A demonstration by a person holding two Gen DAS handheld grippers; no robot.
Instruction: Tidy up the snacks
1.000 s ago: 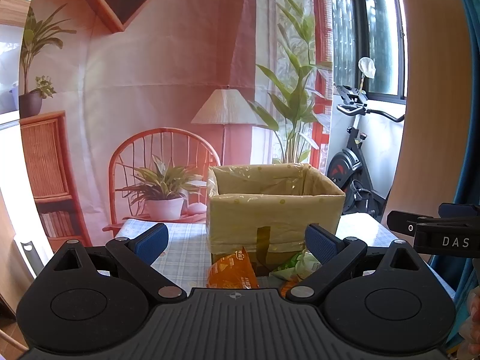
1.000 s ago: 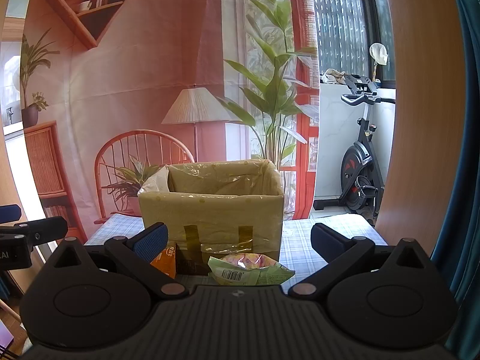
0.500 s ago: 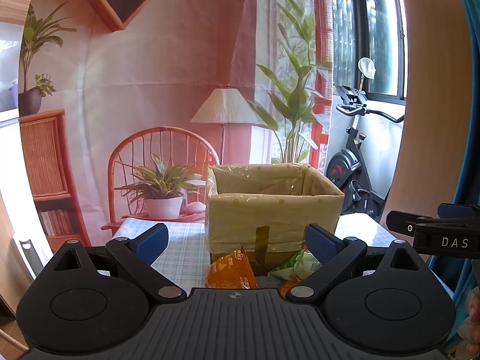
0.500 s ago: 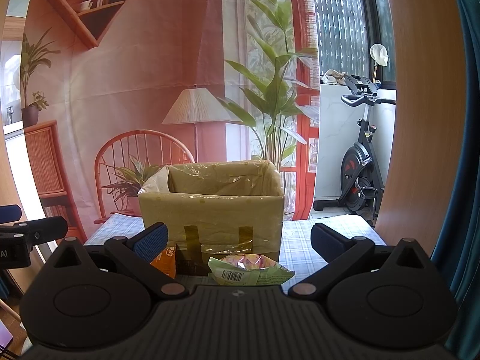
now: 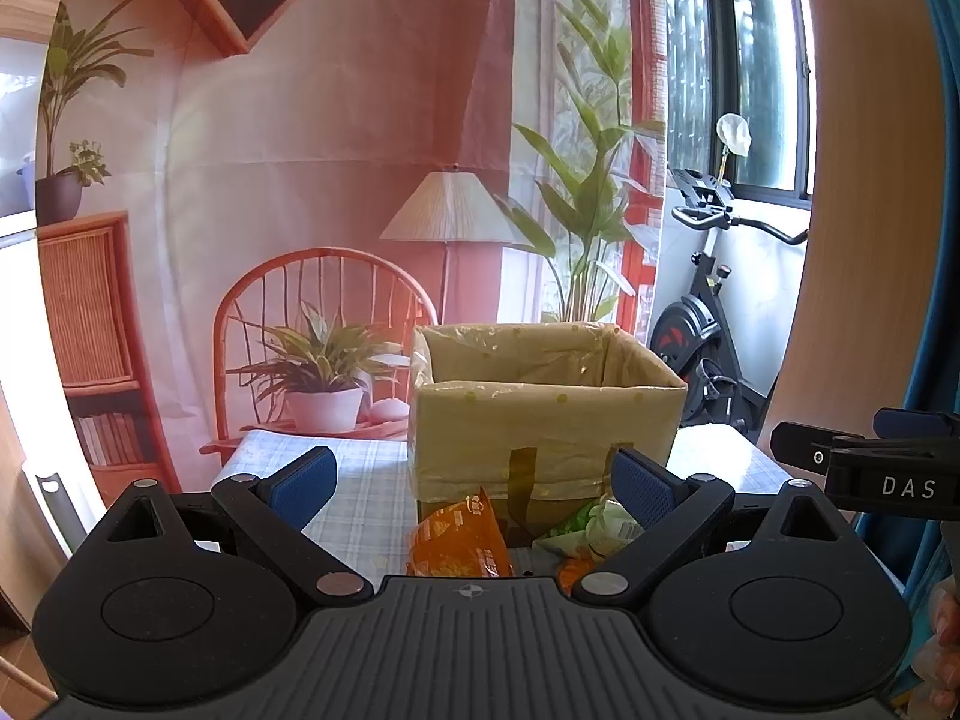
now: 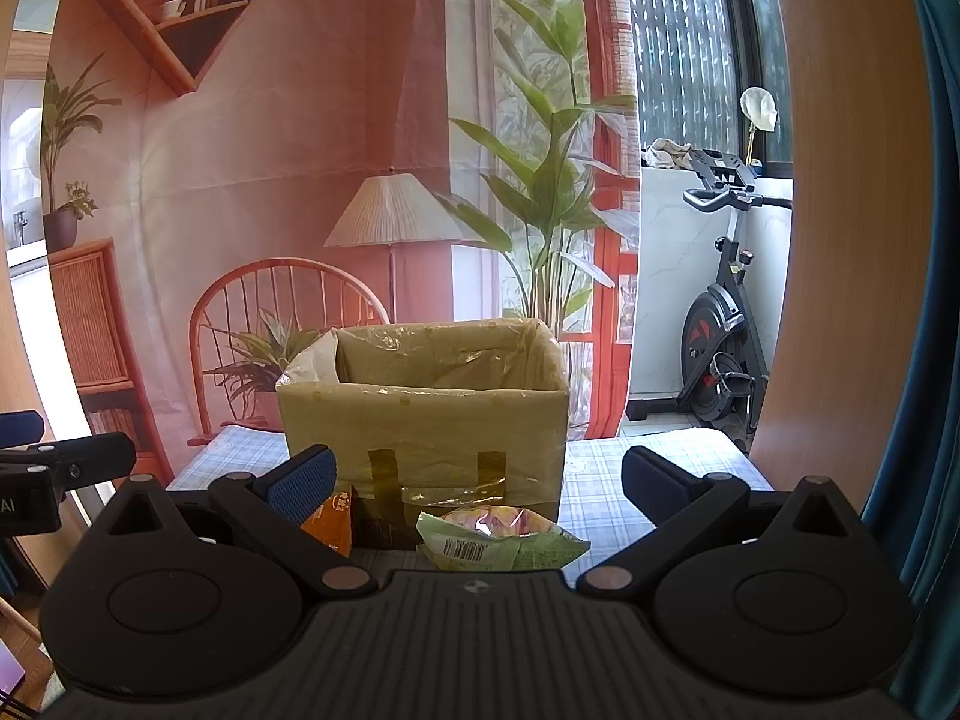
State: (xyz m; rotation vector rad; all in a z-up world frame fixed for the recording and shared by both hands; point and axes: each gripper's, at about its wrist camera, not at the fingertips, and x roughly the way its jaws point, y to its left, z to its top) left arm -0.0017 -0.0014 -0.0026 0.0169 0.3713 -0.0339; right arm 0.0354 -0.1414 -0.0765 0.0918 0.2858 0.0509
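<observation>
A cardboard box (image 5: 543, 420) lined with yellow plastic stands open on the checked tablecloth (image 5: 360, 492); it also shows in the right wrist view (image 6: 426, 414). An orange snack bag (image 5: 459, 540) and a green snack bag (image 5: 594, 528) lie in front of it. In the right wrist view the green bag (image 6: 498, 543) lies just ahead and the orange bag (image 6: 330, 519) is at the left. My left gripper (image 5: 474, 480) is open and empty above the bags. My right gripper (image 6: 477, 483) is open and empty.
The right gripper's tip (image 5: 870, 456) shows at the left view's right edge; the left gripper's tip (image 6: 54, 468) shows at the right view's left edge. A printed backdrop (image 5: 300, 180) hangs behind the table. An exercise bike (image 6: 720, 348) stands at the right.
</observation>
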